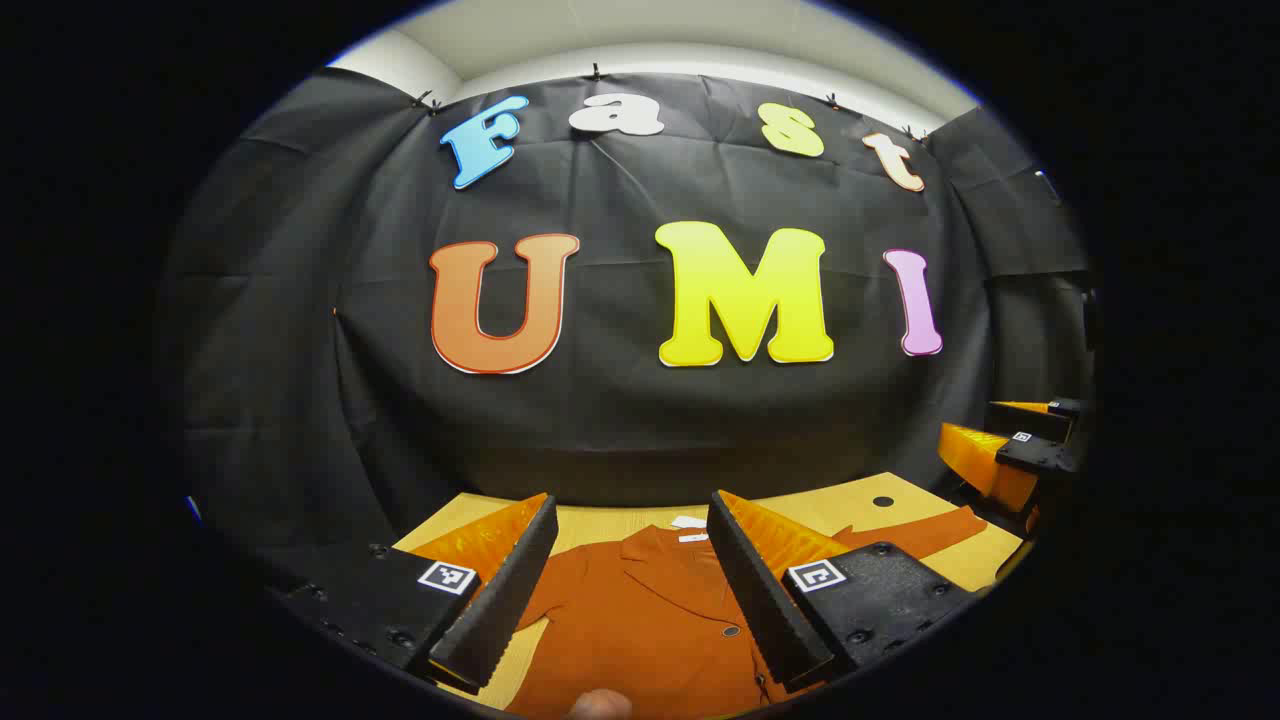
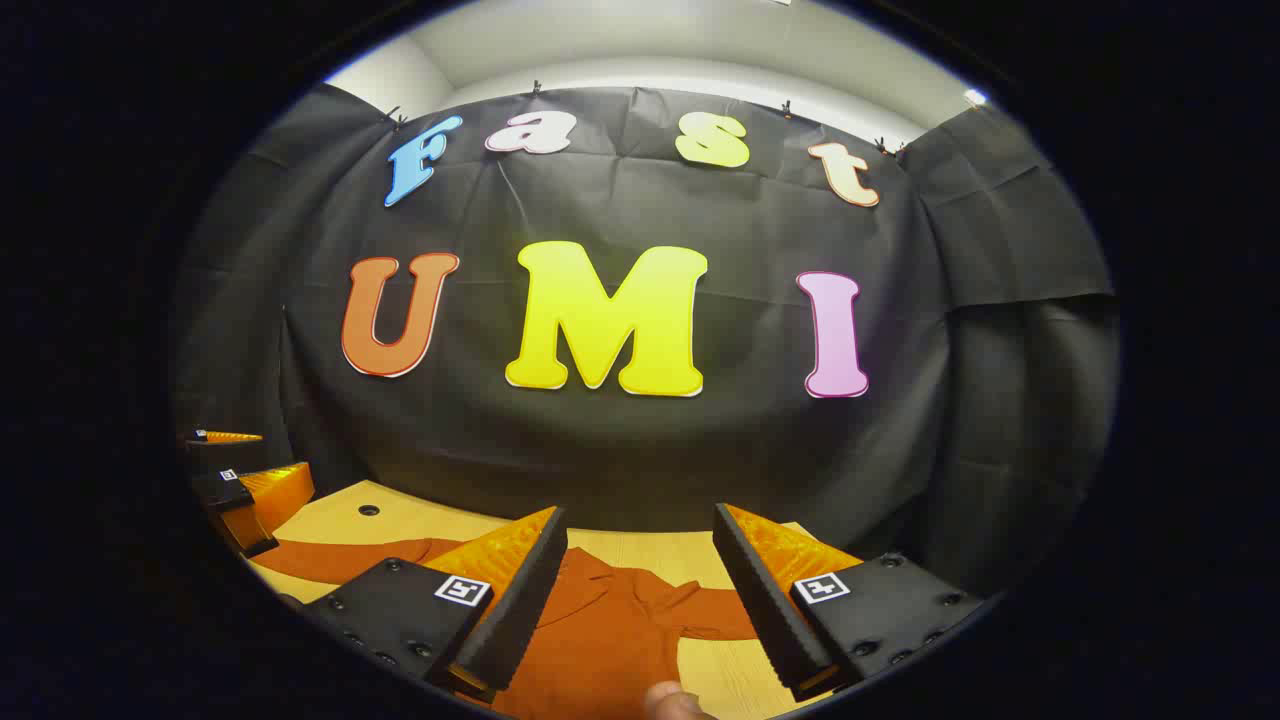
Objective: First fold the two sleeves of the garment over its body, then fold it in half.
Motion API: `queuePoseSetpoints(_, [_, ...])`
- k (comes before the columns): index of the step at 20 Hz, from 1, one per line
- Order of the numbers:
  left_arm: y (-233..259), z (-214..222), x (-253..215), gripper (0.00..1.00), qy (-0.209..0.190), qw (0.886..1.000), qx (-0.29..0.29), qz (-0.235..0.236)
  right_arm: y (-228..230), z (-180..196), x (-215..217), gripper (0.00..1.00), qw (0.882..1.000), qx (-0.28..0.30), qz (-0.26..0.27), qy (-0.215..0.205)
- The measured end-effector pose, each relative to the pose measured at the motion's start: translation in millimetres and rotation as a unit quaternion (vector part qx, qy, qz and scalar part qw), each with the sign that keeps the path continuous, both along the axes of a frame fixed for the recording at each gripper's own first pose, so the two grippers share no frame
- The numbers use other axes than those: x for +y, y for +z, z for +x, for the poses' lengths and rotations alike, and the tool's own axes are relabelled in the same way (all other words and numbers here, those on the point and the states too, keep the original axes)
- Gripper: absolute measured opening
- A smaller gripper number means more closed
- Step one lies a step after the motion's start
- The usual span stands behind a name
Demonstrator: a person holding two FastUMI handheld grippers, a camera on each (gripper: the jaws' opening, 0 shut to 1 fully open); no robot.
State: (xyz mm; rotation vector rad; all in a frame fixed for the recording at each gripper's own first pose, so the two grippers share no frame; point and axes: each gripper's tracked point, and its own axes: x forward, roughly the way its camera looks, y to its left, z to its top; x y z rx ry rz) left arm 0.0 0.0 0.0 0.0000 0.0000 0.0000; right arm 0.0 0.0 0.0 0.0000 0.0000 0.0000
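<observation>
Rust-orange buttoned jacket (image 1: 640,610) lies flat on the wooden counter (image 1: 850,500), collar toward the booth wall, both sleeves spread wide. The left tongs (image 1: 632,580) hover above its chest, gaping wide, holding nothing. The right tongs (image 2: 640,600) hang over the shoulder, also wide open and empty. Neither sleeve (image 1: 920,530) is folded yet. I'd worry a shallow pinch could drag the whole jacket askew, bunching the body.

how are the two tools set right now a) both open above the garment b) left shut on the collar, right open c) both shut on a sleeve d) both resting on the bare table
a: the left tool and right tool both show a wide gap between their fingers, with the rust-orange garment lying on the wooden table below, ungripped.
</observation>
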Motion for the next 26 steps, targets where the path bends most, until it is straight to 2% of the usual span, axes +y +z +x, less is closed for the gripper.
queuePoseSetpoints(9, [10,-5,-16,0.97,-0.009,1.000,-0.015,0.007,-3,-1,-29,0.94,1.000,0.001,0.002,-0.019])
queuePoseSetpoints(16, [5,-8,-21,0.97,-0.003,1.000,-0.005,0.001,-1,4,-55,0.93,1.000,-0.008,-0.009,-0.025])
queuePoseSetpoints(19, [9,-11,-27,0.97,-0.009,1.000,-0.014,-0.009,-3,22,-90,0.92,0.999,-0.013,-0.027,-0.043])
queuePoseSetpoints(22, [13,-13,-39,0.97,-0.020,0.999,-0.019,-0.020,-24,47,-138,0.94,0.996,0.018,-0.054,-0.065])
queuePoseSetpoints(26, [5,-18,-38,0.98,0.009,1.000,-0.004,-0.003,-67,82,-223,0.94,0.988,0.066,-0.085,-0.113])
